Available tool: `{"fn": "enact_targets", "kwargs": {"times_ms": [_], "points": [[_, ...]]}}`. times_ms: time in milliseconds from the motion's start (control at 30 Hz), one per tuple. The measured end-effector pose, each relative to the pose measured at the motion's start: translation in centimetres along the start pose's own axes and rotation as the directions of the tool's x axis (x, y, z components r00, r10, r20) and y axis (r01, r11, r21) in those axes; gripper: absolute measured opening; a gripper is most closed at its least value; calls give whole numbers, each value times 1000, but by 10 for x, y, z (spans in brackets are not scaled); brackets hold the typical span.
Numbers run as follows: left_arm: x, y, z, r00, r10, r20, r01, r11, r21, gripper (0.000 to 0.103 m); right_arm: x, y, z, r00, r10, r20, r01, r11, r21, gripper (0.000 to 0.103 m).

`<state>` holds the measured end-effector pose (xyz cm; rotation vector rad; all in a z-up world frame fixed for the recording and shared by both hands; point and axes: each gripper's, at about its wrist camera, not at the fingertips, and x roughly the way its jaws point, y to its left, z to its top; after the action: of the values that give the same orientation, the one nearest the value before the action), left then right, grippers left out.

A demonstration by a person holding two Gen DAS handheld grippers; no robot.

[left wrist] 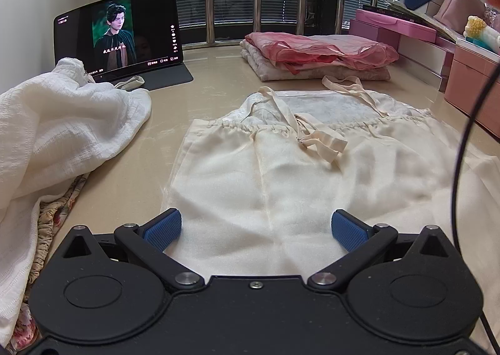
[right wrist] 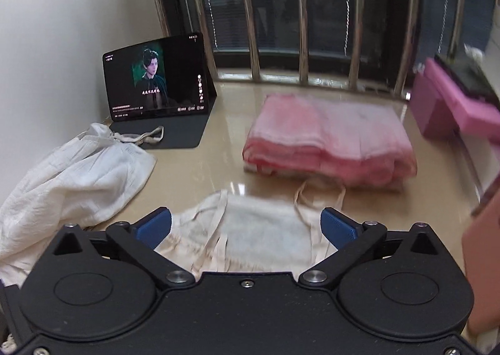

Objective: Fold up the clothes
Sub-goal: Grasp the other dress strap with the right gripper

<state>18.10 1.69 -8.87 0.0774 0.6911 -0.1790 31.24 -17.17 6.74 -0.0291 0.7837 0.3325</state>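
I have the cream dress point(left wrist: 281, 173) spread flat on the beige top point(left wrist: 200, 64), filling the centre of the left view, bodice toward the window, skirt toward me. It lies flat so that it can be folded, I judge, and no fold has been made in it yet.

My left gripper point(left wrist: 256, 231) hovers low at the bottom of its frame, over the skirt end, jaws wide apart and gripping nothing. My right gripper point(right wrist: 247, 225) hangs higher, at the bottom of its own frame over the bodice end, jaws equally spread and empty; its view is smeared, so fine detail there is lost. In the left view it shows only as a blue pad at the upper right.

The skirt is thin, sheer and slightly glossy, with soft creases. A gathered seam divides it from a paler, patterned bodice. The straps point(left wrist: 353, 89) are flat ribbon; one set loops loose on the skirt, and I would tuck it in before folding.

In the upper middle of the left frame sits a folded pink stack point(left wrist: 315, 53), gauzy on top, probably finished pieces set clear. At the left lies a heaped white garment point(left wrist: 62, 129), crinkled and heavier, likely waiting. A tablet point(left wrist: 118, 32) stands propped in the upper left.
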Motion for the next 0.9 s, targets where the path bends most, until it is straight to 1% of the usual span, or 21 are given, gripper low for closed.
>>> {"fn": "enact_targets", "kwargs": {"times_ms": [133,200,300,500,567,633,700,767,800,833,867,900], "points": [[0,0,0,1000,0,0,0,1000,0,103,30,-9,14,999,-44,-29,44,999,-18,103],[0,0,0,1000,0,0,0,1000,0,103,46,-17,18,996,-51,-67,51,999,3,103],[0,-1,0,1000,1,0,-1,1000,0,103,69,-27,20,991,-61,-119,65,998,27,103],[0,-1,0,1000,1,0,-1,1000,-1,103,97,-34,19,982,-96,-163,107,993,57,102],[0,-1,0,1000,1,0,-1,1000,-1,103,105,-37,19,978,-108,-176,121,990,66,101],[0,-1,0,1000,1,0,-1,1000,-1,103,114,-39,18,974,-120,-190,136,988,75,89],[0,-1,0,1000,1,0,-1,1000,-1,103,123,-41,18,970,-131,-204,151,985,84,85],[0,-1,0,1000,1,0,-1,1000,-1,103,129,-44,18,968,-131,-216,154,984,91,80],[0,-1,0,1000,1,0,-1,1000,-1,103,132,-45,18,966,-135,-221,157,984,87,66],[0,-1,0,1000,1,0,-1,1000,-1,103,135,-45,19,963,-149,-224,170,982,79,42],[0,-1,0,1000,1,0,-1,1000,-1,103,137,-46,18,960,-163,-228,184,980,73,32],[0,-1,0,1000,1,0,-1,1000,-1,103,140,-47,18,959,-162,-232,183,980,73,27]]}}
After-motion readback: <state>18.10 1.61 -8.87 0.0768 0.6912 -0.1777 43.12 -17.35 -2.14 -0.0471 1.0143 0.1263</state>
